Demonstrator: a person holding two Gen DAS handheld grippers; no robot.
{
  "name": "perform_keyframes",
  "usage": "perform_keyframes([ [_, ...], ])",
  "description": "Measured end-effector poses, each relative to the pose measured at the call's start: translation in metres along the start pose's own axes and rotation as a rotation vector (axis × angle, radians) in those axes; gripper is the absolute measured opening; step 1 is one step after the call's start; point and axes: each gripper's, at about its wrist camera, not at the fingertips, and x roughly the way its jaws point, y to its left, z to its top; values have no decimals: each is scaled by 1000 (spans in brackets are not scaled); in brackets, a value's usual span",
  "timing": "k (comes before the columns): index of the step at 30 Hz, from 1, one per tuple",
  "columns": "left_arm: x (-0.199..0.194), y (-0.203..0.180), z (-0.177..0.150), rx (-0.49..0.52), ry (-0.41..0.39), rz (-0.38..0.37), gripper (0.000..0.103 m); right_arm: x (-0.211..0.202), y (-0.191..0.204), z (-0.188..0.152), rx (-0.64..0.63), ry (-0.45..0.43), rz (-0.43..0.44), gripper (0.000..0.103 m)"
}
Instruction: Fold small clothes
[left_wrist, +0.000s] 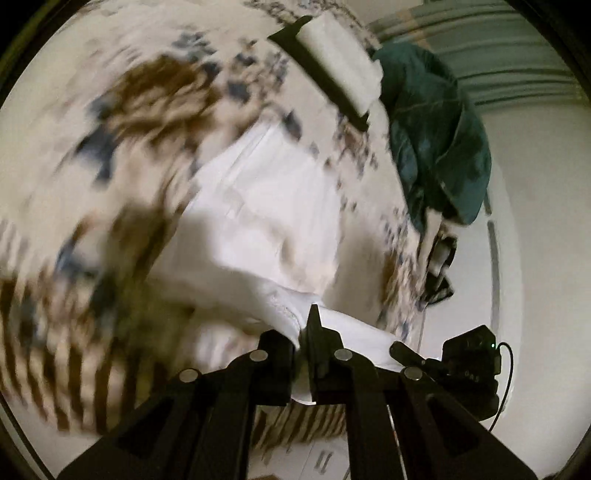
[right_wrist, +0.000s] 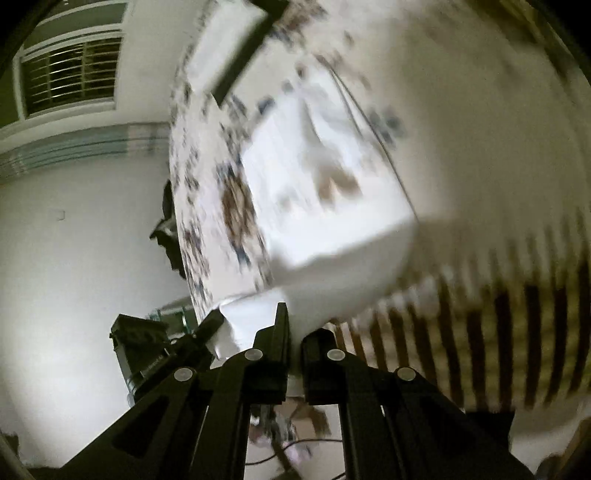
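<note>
A white garment (left_wrist: 258, 206) lies on a patterned bedsheet (left_wrist: 140, 110), its near edge lifted. My left gripper (left_wrist: 301, 332) is shut on that near edge, with white cloth pinched between its fingers. In the right wrist view the same white garment (right_wrist: 325, 206) hangs up from the bed, and my right gripper (right_wrist: 293, 328) is shut on its other near corner. The other gripper (right_wrist: 207, 328) shows at the left in the right wrist view, holding the cloth edge. Both views are motion-blurred.
A folded white cloth on a dark one (left_wrist: 332, 70) lies at the far side of the bed. A dark green garment (left_wrist: 439, 129) is heaped at the bed's right edge. A striped border (right_wrist: 498, 314) runs along the sheet's near edge. A barred window (right_wrist: 70, 74) is behind.
</note>
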Motion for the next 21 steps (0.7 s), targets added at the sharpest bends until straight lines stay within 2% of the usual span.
perform_keyframes([
  [3,30,-4,59,-9,-8,-25,5,12,19,64,-29,-55,-23,5],
  [5,54,4,104,-66,-2,-54,8,27,30,106,-41,-76,-36,5],
  [6,68,10,131,-108,11,-62,18,36,33,126,-34,-80,-35,6],
  [7,71,16,145,-138,13,-56,40,45,34,148,-14,-85,-36,7],
  [8,68,24,161,-180,-9,-72,52,50,33,165,7,-79,-47,12],
  [9,59,26,167,-187,-40,-90,62,53,31,175,25,-72,-57,31],
  [10,50,28,172,-175,-69,-89,62,51,31,179,30,-87,-62,43],
  [11,41,29,173,-148,-83,-65,63,44,30,179,18,-114,-71,63],
  [12,34,29,172,-117,-90,-29,63,40,28,176,3,-130,-86,70],
  [14,29,27,167,-33,-89,62,63,36,22,171,-16,-140,-154,70],
  [18,78,21,162,133,60,201,63,59,0,172,-11,-75,-255,70],
  [21,124,16,166,184,135,228,62,81,-16,188,14,-31,-288,70],
])
